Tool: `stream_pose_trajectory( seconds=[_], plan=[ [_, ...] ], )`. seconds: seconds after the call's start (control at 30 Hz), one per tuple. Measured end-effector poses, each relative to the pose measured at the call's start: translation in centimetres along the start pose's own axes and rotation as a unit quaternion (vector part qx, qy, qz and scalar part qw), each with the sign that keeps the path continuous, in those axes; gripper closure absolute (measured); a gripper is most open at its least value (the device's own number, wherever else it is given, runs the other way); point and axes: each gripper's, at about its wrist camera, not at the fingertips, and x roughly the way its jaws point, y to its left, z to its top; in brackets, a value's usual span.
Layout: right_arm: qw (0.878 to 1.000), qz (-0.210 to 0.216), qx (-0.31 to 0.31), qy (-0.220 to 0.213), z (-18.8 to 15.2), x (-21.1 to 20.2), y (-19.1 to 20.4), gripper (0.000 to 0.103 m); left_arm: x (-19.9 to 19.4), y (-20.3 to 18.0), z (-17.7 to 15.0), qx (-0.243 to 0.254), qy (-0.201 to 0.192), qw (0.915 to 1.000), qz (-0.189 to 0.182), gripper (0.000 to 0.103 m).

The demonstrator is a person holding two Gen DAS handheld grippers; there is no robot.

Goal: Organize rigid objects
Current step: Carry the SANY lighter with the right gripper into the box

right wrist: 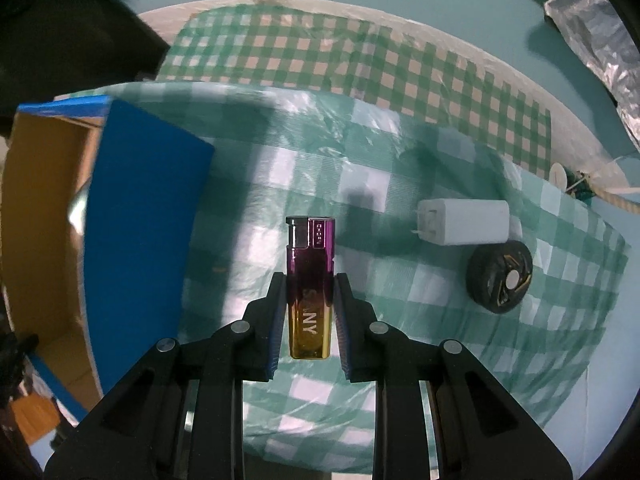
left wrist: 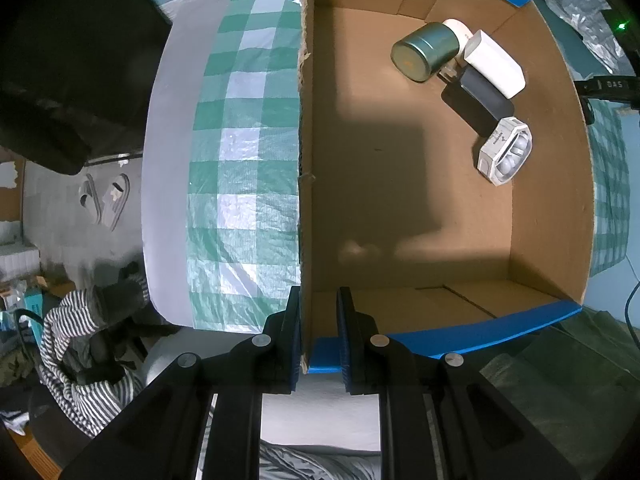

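Note:
My left gripper [left wrist: 319,300] is shut on the near left wall of an open cardboard box [left wrist: 306,160] with blue outer faces. Inside the box lie a green tin [left wrist: 425,51], a white charger block [left wrist: 496,63], a black flat case [left wrist: 478,100] and a white octagonal earbud case [left wrist: 506,150]. My right gripper [right wrist: 310,284] is shut on a purple-and-gold lighter [right wrist: 310,280], held upright above the checked cloth. The box's blue flap [right wrist: 136,216] is to its left. A white plug adapter [right wrist: 462,221] and a black round disc [right wrist: 499,277] lie on the cloth to the right.
A green-and-white checked plastic cloth [right wrist: 400,320] covers the table. A crinkled foil bag [right wrist: 600,52] sits at the far right. A cord and small white disc [right wrist: 558,176] lie past the adapter. Slippers [left wrist: 106,200] and striped clothes [left wrist: 80,360] lie on the floor at left.

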Motion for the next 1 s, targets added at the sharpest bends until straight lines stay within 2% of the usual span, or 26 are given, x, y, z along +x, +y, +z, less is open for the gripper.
stream_pose_trajectory(
  seconds=[0.63, 1.0],
  plan=[
    [0.996, 0.050, -0.058, -0.052, -1.7, -7.5, 5.8, 0.082, -0.4, -0.1, 0.0, 0.014, -0.009, 0.9999, -0.001, 0.088],
    [0.989, 0.076, -0.117, -0.056, -3.0, -8.5, 11.4, 0.082, -0.1, -0.2, -0.2, 0.017, -0.007, 0.9998, 0.001, 0.088]
  ],
)
